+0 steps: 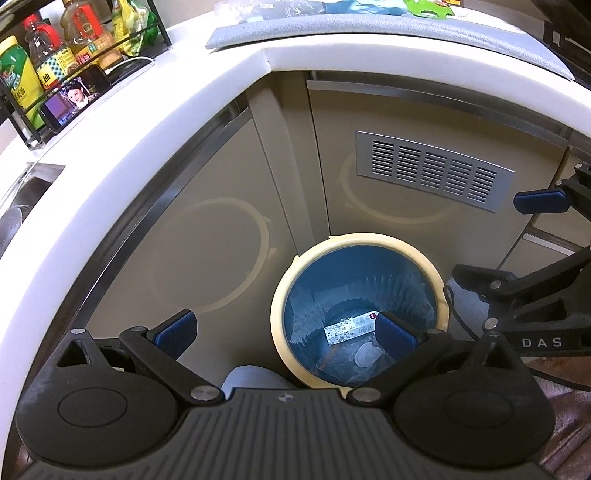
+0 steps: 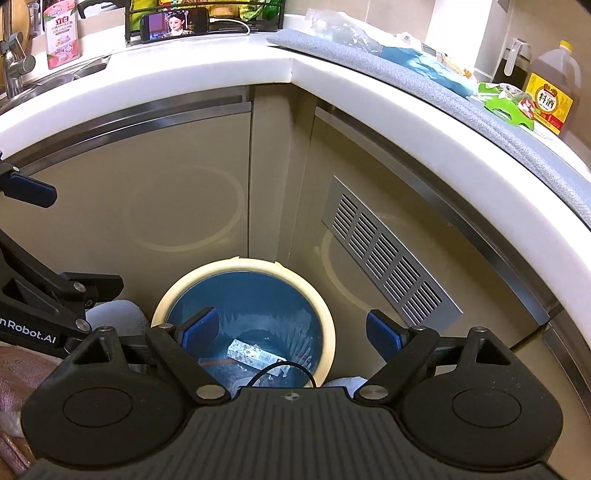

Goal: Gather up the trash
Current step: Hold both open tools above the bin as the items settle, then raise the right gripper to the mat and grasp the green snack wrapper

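Observation:
A round bin (image 1: pixel 277 314) with a cream rim and a blue liner stands on the floor in the cabinet corner. A white printed box (image 1: pixel 351 328) and a clear wrapper (image 1: pixel 365 355) lie at its bottom. My left gripper (image 1: pixel 286 330) hangs open over the bin's left side with nothing between its pads. My right gripper (image 2: pixel 291 332) is open and bare above the same bin (image 2: pixel 243 264) and box (image 2: pixel 251 352). Each gripper shows in the other's view, the right gripper (image 1: pixel 509 240) at the right edge and the left gripper (image 2: pixel 66 238) at the left edge. Blue plastic (image 2: pixel 424 66) and green packaging (image 2: pixel 506 105) lie on the counter's grey mat (image 2: pixel 369 48).
The white countertop (image 2: pixel 184 70) curves around above the bin, over beige cabinet doors and a metal vent grille (image 2: pixel 388 258). A phone (image 2: pixel 173 24) showing a video, a bottle rack (image 1: pixel 74 48), a sink (image 2: pixel 55 79) and an oil bottle (image 2: pixel 550 96) stand on the counter.

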A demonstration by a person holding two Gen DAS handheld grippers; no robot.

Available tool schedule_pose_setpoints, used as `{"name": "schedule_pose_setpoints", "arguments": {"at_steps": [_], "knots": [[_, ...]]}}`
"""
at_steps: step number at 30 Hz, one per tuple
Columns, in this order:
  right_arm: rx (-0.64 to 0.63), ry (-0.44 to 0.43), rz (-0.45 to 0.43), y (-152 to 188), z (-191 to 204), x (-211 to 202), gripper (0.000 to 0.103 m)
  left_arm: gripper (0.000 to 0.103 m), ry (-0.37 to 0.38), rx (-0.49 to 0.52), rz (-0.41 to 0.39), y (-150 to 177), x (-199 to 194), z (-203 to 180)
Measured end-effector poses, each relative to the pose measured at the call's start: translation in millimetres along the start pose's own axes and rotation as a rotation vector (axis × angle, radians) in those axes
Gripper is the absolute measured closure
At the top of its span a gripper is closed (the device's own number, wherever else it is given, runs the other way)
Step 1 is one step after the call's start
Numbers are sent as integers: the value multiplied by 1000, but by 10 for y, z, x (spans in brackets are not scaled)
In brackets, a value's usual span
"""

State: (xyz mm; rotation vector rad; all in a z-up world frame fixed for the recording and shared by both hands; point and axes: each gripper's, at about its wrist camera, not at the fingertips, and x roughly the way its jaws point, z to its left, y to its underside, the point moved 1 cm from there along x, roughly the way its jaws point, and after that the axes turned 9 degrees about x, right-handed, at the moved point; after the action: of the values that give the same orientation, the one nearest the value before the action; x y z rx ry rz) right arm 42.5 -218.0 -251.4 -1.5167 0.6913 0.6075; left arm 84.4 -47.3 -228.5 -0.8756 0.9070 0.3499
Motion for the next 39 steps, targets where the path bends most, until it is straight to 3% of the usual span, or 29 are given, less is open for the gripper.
{"name": "schedule_pose_setpoints", "arguments": {"at_steps": [13,22,26,32,39], "knots": [[14,-2,6,-22,-18,47,14,0,2,-5,8,-7,49,21],[129,-31,-32,-224,-273,-65,14,0,-10,-40,-12,-195,-18,177],[213,-72,-114,-489,-516,-243,13,0,-51,-79,-57,-395,-152,365],[362,-31,-306,-1016,-1046,-404,8,0,-95,-148,-138,-755,-390,631],[489,22,-395,-1506,-1615,-225,8,0,-143,-154,-205,-1169,-545,775]]}}
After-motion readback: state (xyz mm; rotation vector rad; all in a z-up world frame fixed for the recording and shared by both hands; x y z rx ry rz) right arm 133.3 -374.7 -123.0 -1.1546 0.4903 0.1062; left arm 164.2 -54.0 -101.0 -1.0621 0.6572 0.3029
